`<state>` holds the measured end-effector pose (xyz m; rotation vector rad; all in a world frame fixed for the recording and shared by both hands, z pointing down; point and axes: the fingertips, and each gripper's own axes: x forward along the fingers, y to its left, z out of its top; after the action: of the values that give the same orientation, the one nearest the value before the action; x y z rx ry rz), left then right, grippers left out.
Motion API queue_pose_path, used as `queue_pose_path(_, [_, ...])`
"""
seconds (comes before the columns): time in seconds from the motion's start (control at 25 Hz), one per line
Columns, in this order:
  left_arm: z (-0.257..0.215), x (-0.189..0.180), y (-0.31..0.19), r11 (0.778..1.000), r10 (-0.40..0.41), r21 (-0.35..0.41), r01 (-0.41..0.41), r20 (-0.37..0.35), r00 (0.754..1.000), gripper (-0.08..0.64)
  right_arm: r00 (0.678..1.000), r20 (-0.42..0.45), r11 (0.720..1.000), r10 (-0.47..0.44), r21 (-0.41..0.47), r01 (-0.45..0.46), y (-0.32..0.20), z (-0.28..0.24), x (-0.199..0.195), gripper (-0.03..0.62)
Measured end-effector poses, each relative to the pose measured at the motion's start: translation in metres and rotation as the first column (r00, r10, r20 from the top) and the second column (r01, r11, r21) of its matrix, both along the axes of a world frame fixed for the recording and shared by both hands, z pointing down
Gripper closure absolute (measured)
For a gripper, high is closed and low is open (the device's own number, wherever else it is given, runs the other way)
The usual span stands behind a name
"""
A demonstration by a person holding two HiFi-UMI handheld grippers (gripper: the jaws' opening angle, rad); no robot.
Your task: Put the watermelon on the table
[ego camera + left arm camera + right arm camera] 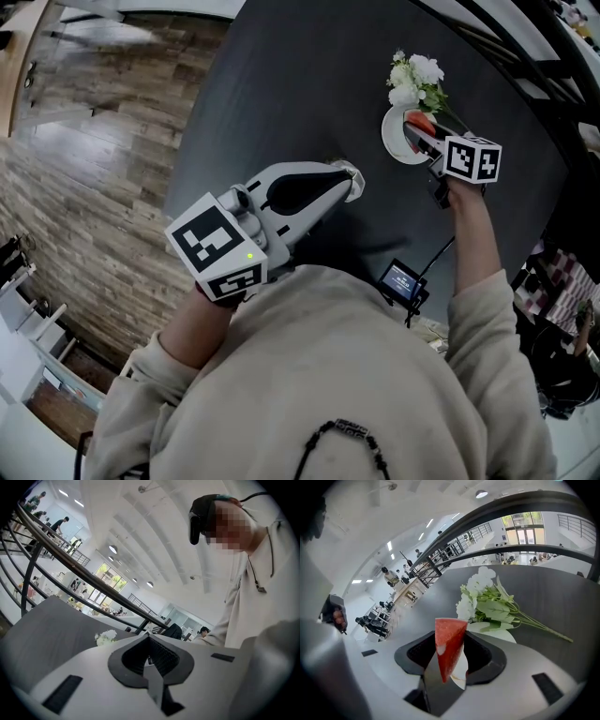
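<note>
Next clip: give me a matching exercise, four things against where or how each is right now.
1 watermelon slice
2 white plate
3 white flowers
4 left hand-held gripper

A jaws together, empty
B clamped in the right hand-held gripper
C round, on the dark table
D lying beside the plate

Pairs: 1-B, 2-C, 3-D, 4-A

The flower bunch (415,80) is lying on the table (281,94) behind the plate (398,142); the watermelon slice (421,123) is hanging over it.
</note>
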<state>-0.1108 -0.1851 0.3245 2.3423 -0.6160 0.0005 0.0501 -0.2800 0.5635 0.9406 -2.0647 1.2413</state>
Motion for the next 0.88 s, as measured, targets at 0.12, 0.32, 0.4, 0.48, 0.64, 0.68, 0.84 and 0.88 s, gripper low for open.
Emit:
queue_pose_path(0.12, [0.001, -0.003, 0.002, 1.000, -0.004, -0.002, 0.004, 0.002, 1.000, 0.555, 0.999, -0.032, 1.000, -0.009, -0.015, 0.009, 0.002, 0.013, -0.001, 0.394])
queue_pose_path(0.32, [0.003, -0.005, 0.003, 1.000, -0.005, -0.006, 0.005, -0.003, 1.000, 0.555, 0.990, -0.135, 0.998, -0.042, -0.046, 0.036, 0.007, 0.043, 0.002, 0.394])
queue_pose_path(0.4, [0.002, -0.006, 0.003, 1.000, -0.005, -0.005, 0.005, -0.005, 1.000, 0.554, 0.985, -0.165, 0.997, -0.057, -0.057, 0.048, 0.008, 0.051, 0.002, 0.394])
queue_pose_path(0.48, [0.003, -0.007, 0.003, 1.000, -0.006, -0.006, 0.006, -0.005, 1.000, 0.555, 0.978, -0.195, 0.996, -0.072, -0.062, 0.061, 0.009, 0.056, 0.003, 0.394])
queue_pose_path(0.64, [0.004, -0.008, 0.002, 1.000, -0.008, -0.011, 0.008, -0.004, 1.000, 0.555, 0.960, -0.259, 0.993, -0.110, -0.074, 0.093, 0.010, 0.067, 0.005, 0.394])
queue_pose_path(0.68, [0.004, -0.008, 0.002, 1.000, -0.009, -0.012, 0.009, -0.004, 1.000, 0.555, 0.955, -0.270, 0.992, -0.122, -0.078, 0.104, 0.011, 0.069, 0.005, 0.394])
queue_pose_path(0.84, [0.008, -0.009, 0.003, 1.000, -0.011, -0.021, 0.011, -0.006, 1.000, 0.555, 0.935, -0.303, 0.983, -0.183, -0.081, 0.166, 0.014, 0.074, 0.003, 0.394])
queue_pose_path(0.88, [0.009, -0.010, 0.004, 1.000, -0.012, -0.024, 0.012, -0.006, 1.000, 0.555, 0.930, -0.310, 0.980, -0.198, -0.081, 0.182, 0.014, 0.074, 0.002, 0.394])
